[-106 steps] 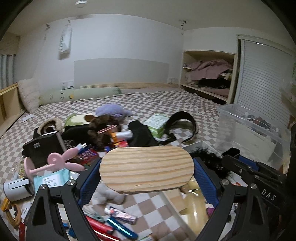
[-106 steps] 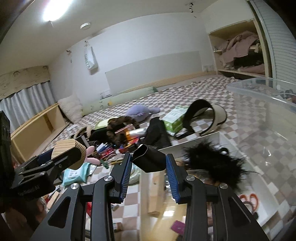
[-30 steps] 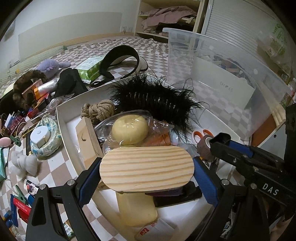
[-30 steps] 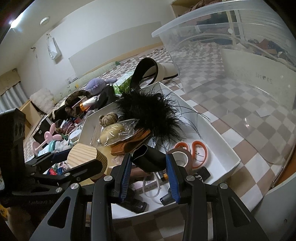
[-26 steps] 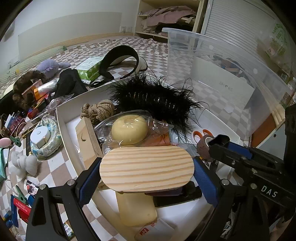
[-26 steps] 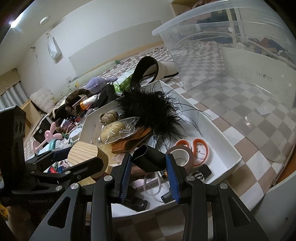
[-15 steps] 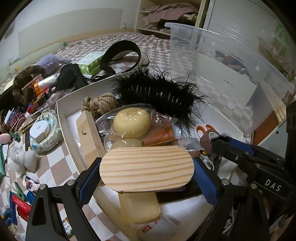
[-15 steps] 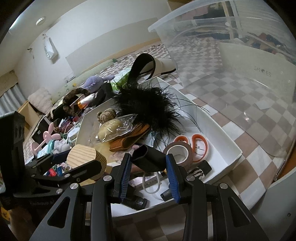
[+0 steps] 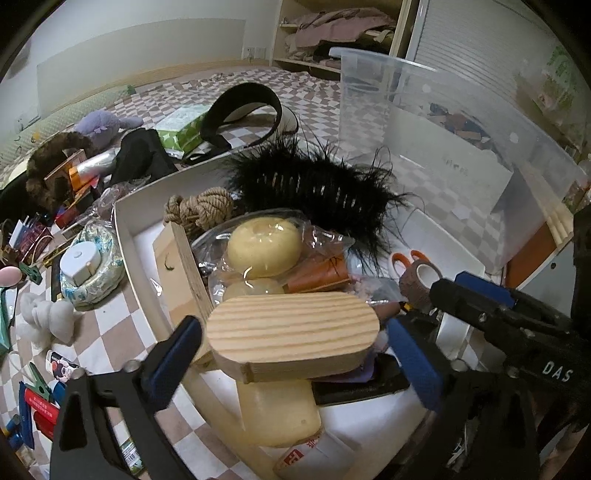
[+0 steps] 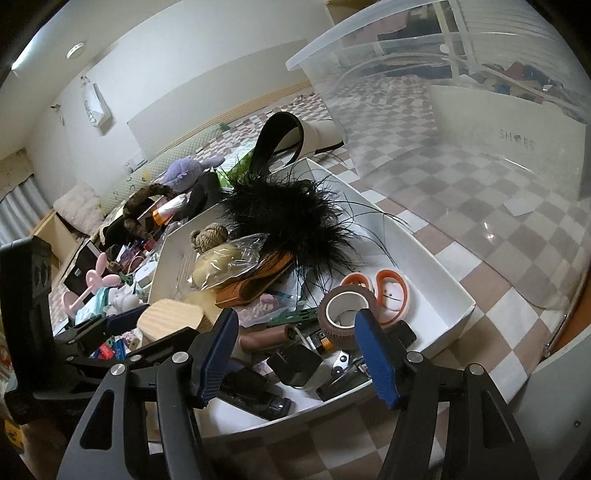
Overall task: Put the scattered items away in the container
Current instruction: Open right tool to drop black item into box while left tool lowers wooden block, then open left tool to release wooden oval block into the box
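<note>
Both sets of fingers have just been opening over the white box (image 9: 125, 236), your left gripper (image 9: 291, 354) released around the wooden block (image 9: 291, 332), your right gripper (image 10: 295, 350) empty; next, fetch more clutter from the floor at left.

A checked brown-and-white floor (image 10: 461, 177) runs back to plain pale walls (image 9: 129, 44); a long pale panel (image 10: 221, 99) sits low on the far wall; open wooden shelves (image 9: 332, 33) hold heaped clothes; a slatted blind (image 9: 472, 48) beside them; a round ceiling light (image 10: 75, 50); grey curtains (image 10: 18, 214) at left.
</note>
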